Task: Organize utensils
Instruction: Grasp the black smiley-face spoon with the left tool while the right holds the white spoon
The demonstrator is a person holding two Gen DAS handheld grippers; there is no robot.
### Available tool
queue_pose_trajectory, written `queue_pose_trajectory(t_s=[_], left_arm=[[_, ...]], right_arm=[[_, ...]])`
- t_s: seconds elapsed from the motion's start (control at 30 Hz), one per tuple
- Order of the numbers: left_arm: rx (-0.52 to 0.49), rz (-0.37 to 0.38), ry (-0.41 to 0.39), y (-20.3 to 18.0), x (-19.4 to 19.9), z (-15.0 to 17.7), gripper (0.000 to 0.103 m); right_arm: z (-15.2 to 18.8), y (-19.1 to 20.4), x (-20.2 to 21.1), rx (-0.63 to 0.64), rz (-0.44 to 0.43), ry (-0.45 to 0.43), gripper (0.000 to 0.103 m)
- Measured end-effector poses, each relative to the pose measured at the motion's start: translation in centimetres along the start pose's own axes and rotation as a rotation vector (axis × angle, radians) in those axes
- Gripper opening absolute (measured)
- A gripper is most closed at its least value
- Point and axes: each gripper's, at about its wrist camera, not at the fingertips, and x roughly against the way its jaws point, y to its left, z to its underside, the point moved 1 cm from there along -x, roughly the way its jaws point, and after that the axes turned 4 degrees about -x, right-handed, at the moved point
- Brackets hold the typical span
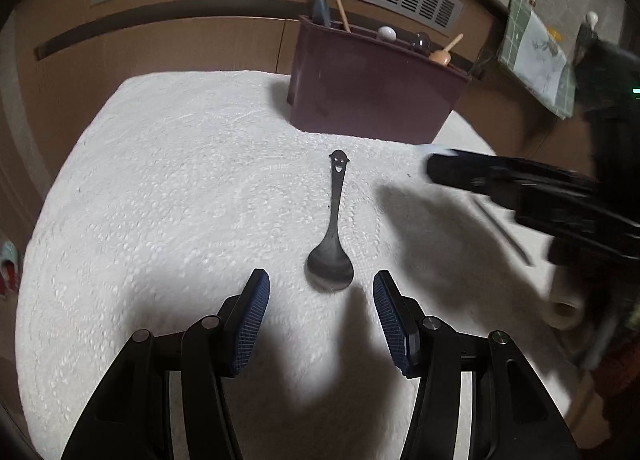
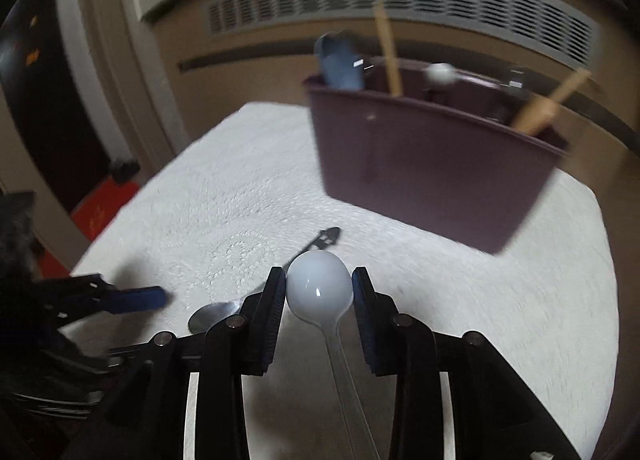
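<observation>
Left gripper (image 1: pixel 320 284) fingers wide, empty, straddling the metal spoon (image 1: pixel 332 244) lying on the tabletop (image 1: pixel 160 179) before the maroon utensil bin (image 1: pixel 372 95). Right gripper (image 2: pixel 319 292) fingers flanking the white plastic spoon (image 2: pixel 320 288) bowl, contact unclear: could slip free en route to the bin.

We count two spoons on the white cloth (image 1: pixel 160 179): one dark metal spoon (image 1: pixel 331 260) near its middle and one white plastic spoon (image 2: pixel 320 292). One maroon bin (image 1: pixel 372 95) stands at the far edge, holding five utensils: two wooden, one blue, one white, one clear. Two grippers are in view.
</observation>
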Motion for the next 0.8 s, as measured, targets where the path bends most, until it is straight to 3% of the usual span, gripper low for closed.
queue_pose_trajectory(t_s=[0.17,0.23,0.27,0.37,0.57,0.8], left_arm=[[-0.043,-0.112,0.032,-1.5,-1.6,-0.9,0.048],[-0.046,-0.147,0.034,-1.6,-1.8,-1.2,0.039],[-0.044,-0.151,0.034,-1.6,-1.7,-1.2,0.029],[-0.022,-0.138,0.016,-1.6,-0.9,-1.4,0.029],[-0.047,-0.125,-0.124,-2.6,5.0,-2.0,0.029],[-0.068,-0.119,-0.195,-3.6,8.8,-3.1,0.029]], right_arm=[[2.2,-2.1,4.2,-0.097,0.063,-0.087,0.031],[3.1,-2.6,5.4,-0.123,0.067,-0.105,0.031],[3.5,-2.7,6.0,-0.131,0.068,-0.110,0.031],[4.7,-2.8,7.4,-0.145,0.081,-0.128,0.031],[5.6,-2.9,9.6,-0.177,0.089,-0.154,0.031],[5.3,-2.1,11.6,-0.176,0.092,-0.206,0.031]])
